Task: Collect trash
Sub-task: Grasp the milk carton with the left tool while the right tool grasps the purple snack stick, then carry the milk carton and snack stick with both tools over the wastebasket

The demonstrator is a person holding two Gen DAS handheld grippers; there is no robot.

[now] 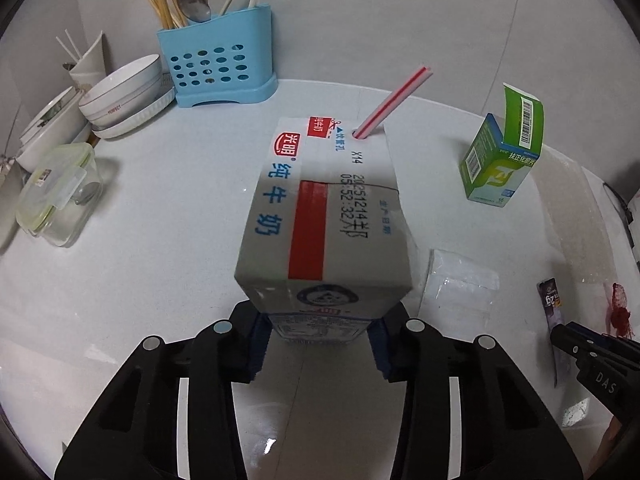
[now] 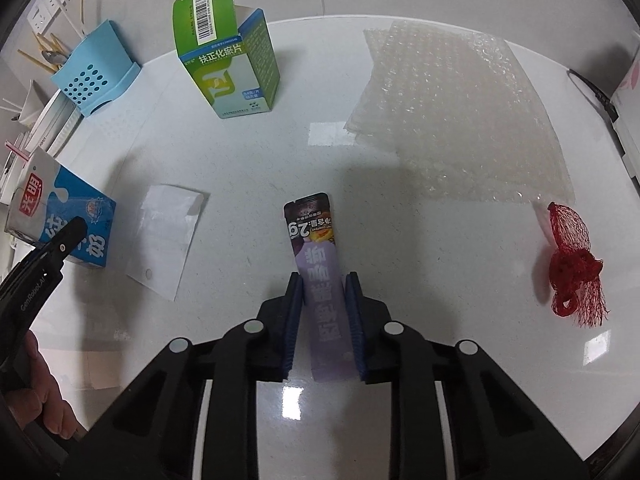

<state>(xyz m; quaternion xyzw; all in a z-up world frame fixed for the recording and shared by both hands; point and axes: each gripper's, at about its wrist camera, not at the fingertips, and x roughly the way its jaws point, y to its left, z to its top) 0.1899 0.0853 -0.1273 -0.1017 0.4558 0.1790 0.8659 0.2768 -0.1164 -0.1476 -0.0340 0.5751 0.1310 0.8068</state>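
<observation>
An upright milk carton (image 1: 324, 216) with striped straw (image 1: 394, 102) and a flat purple wrapper (image 2: 322, 280) are pictured on the white counter (image 2: 400, 240).

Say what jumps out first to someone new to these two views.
The milk carton with its striped straw fills the left view, clamped in the left gripper. In the right view, the right gripper pinches a purple snack wrapper on the white table; a red mesh net lies to its right.
</observation>
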